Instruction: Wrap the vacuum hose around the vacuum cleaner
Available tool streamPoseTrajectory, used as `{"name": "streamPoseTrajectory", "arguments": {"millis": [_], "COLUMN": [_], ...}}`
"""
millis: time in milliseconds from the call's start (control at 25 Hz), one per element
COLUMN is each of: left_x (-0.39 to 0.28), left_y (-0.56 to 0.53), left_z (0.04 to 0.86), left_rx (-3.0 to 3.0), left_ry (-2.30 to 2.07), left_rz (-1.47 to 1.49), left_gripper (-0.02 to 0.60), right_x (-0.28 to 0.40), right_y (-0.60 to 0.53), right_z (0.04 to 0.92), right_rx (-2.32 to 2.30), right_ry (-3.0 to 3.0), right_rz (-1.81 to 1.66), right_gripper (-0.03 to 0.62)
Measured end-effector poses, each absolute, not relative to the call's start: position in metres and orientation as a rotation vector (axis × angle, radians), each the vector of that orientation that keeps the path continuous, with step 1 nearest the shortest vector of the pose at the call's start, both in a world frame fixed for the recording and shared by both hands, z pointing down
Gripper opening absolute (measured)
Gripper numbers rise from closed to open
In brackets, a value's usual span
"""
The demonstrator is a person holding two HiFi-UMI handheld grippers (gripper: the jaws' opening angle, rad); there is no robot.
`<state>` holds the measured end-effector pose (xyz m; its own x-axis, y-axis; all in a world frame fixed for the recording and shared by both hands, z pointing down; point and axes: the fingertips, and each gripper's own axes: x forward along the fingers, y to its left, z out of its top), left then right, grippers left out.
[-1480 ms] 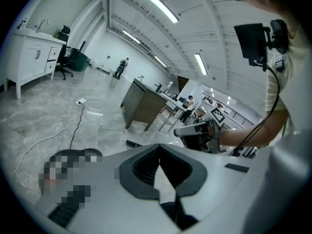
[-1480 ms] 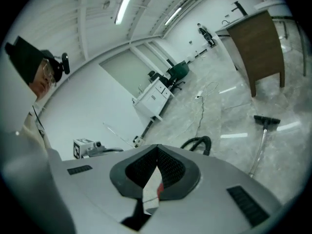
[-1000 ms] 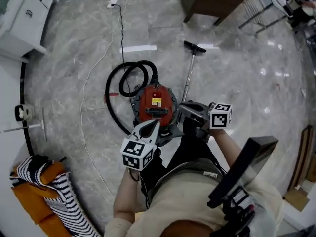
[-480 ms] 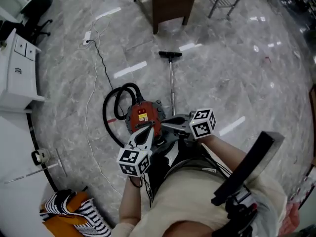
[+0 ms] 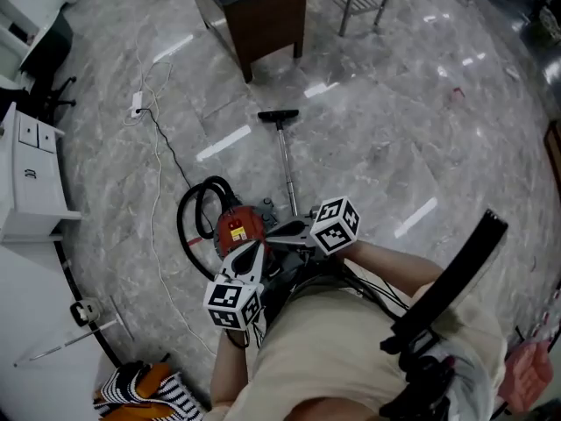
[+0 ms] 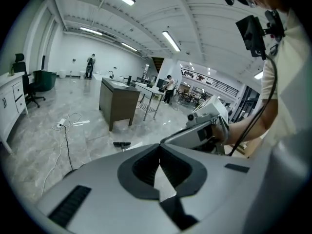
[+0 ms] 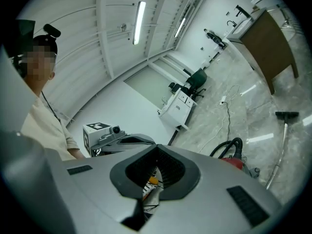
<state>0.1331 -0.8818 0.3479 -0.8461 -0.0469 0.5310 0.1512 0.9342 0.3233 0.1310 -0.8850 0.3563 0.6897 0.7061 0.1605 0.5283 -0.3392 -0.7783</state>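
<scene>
A red vacuum cleaner [image 5: 230, 230] sits on the marble floor, with its black hose [image 5: 195, 214] looped at its left side. Its metal wand [image 5: 285, 169] runs away from it to a black floor head [image 5: 278, 114]. My left gripper [image 5: 255, 249] hangs above the vacuum, shut and empty. Just to its right my right gripper [image 5: 273, 230] points left, also shut with nothing in it. In the right gripper view the vacuum [image 7: 235, 163] and hose [image 7: 228, 148] lie beyond the closed jaws. The left gripper view shows only the floor head [image 6: 122, 144] past its shut jaws.
A thin cord [image 5: 158, 174] runs over the floor to a power strip [image 5: 136, 103]. A brown cabinet [image 5: 263, 16] stands beyond the floor head, a white drawer unit [image 5: 31, 182] at the left. A striped cloth [image 5: 145, 391] lies at the lower left.
Both grippers have risen away from the vacuum, staying shut. The head view has pulled back, so the vacuum looks smaller and more floor and the brown cabinet show.
</scene>
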Motion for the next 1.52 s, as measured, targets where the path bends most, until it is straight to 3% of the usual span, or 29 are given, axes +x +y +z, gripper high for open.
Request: {"name": "streamPoseTrajectory", "arguments": {"millis": [360,680,840,1200,1360,1520], "left_x": [0.184,0.287,0.326,0.348,0.359,0.347], "left_y": [-0.842,-0.863,-0.878,-0.91,-0.921,-0.93], "left_z": [0.319,0.296,0.291,0.27,0.256,0.264], "left_rx": [-0.198,-0.048,0.092,0.081,0.041,0.011], "left_ry": [-2.687,-2.76,-2.793,-2.712,-2.677,-2.641], "left_rz": [-0.511,-0.387,-0.486,-0.391,-0.143,-0.187], "left_gripper": [0.006,0.005,0.005,0.006,0.006,0.006], "right_x": [0.158,0.266,0.316,0.342,0.349,0.333], "right_y": [-0.878,-0.876,-0.887,-0.935,-0.962,-0.989], "right_z": [0.332,0.311,0.313,0.312,0.315,0.324], "right_rx": [-2.081,-2.148,-2.164,-2.135,-2.16,-2.139], "right_ry": [-1.102,-1.285,-1.311,-1.353,-1.321,-1.334], "right_rz": [0.15,0.123,0.095,0.165,0.171,0.191], "right_gripper": [0.003,0.003,0.003,0.003,0.003,0.003]}}
